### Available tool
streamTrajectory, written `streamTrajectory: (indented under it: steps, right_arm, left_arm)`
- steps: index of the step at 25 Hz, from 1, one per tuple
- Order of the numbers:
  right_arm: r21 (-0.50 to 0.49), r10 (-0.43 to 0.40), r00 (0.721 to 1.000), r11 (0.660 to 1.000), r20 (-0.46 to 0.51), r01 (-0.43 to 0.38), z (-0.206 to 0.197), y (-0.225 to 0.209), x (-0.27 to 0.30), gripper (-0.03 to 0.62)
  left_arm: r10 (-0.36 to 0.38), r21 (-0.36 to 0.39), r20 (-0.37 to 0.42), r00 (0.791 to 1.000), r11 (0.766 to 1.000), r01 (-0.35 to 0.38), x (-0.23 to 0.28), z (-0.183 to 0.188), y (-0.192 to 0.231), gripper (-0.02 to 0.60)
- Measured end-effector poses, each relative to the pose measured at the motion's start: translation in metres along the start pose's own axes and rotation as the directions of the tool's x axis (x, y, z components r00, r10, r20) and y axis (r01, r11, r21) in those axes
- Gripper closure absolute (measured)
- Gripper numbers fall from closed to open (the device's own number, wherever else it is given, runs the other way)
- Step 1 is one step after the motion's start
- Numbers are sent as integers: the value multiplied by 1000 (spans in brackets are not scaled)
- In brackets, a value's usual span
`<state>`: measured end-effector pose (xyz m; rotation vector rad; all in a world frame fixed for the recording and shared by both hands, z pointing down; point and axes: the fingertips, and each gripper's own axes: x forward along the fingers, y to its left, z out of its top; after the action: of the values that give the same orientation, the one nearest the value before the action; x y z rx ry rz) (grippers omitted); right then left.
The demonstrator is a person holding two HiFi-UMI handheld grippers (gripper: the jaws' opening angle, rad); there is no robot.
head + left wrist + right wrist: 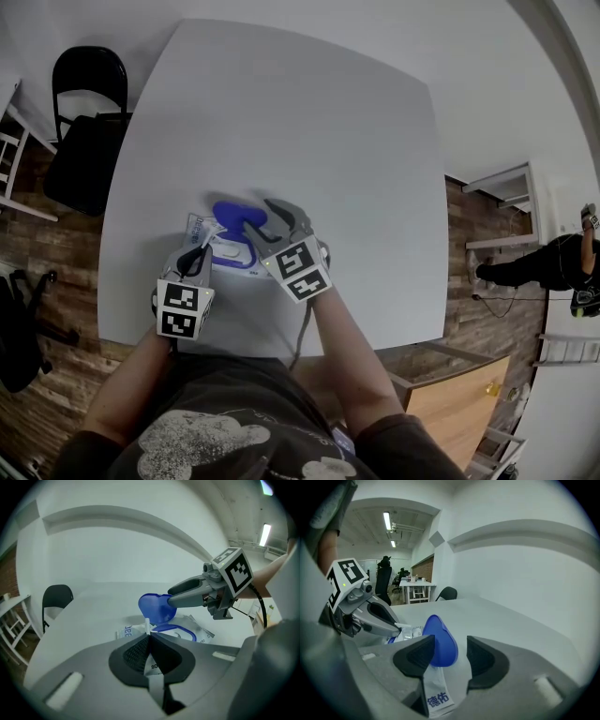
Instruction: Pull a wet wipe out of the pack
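Observation:
The wet wipe pack lies near the front edge of the white table, with its blue lid flipped up. My left gripper is at the pack's opening. Its jaws are shut, and a white tip of a wet wipe pokes up between them. In the left gripper view, the lid and the pack lie just beyond my left gripper. My right gripper stands open around the raised lid; the lid is beside the left jaw, with a gap to the right one.
A black chair stands off the table's far left corner. A wooden cabinet sits at the lower right, and a person is on the floor at the far right. The table's front edge runs just under my forearms.

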<state>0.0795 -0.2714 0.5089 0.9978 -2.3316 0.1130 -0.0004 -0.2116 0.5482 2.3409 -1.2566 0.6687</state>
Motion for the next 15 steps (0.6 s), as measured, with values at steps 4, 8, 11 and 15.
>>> streamTrajectory:
  steps: [4,8,11,15]
  right_arm:
    - [-7,-83,994,996,71,84,16,-6,-26,391]
    - [-53,-65,994,996,91,70,25,17,-47,394]
    - [-104,50,998,994,33,-46,17,55,-46,401]
    - [-133,172,983,975,-72,-180,-5,92,-26,401]
  left_arm:
    - [-14,-27,4,1000,1000,14,0,0,0,561]
    - [-21,-40,6,1000,999,21,0,-1,0,561]
    - [-29,-52,11,1000,998,30,-1,0,0,561]
    - [-33,-64,11,999,997,34,1,1,0,561]
